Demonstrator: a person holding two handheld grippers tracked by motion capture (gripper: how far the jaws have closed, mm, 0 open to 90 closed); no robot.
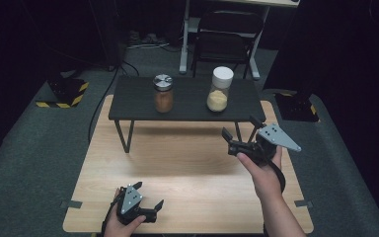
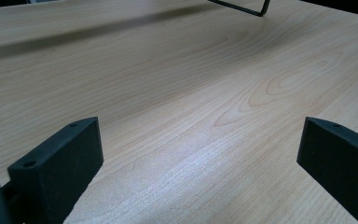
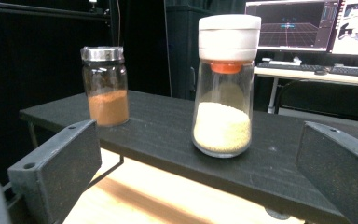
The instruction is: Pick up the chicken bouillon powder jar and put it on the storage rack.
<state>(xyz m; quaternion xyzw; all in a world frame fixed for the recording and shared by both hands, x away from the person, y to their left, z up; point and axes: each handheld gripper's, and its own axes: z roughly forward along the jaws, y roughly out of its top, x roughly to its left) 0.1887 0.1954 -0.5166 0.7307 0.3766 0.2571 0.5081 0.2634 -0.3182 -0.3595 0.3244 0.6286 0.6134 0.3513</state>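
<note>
While the right claw [image 1: 242, 129] hangs with jaws apart near the shelf's front edge, the white-capped jar [image 3: 223, 88] stands upright on the black shelf [image 1: 187, 106], right of the brown jar [image 3: 105, 86]. Low over the worktop [image 1: 187, 163], the left claw [image 1: 150, 195] is spread wide.

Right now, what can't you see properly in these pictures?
- White-capped jar: no label in the right gripper view; the yellow grains can't be named.
- Metal-lidded jar: too small in the high view to identify its brown powder.
- Left hand-held gripper: the bottom edge cuts off its hand.
- Black shelf: edge cuts its right end.
</note>
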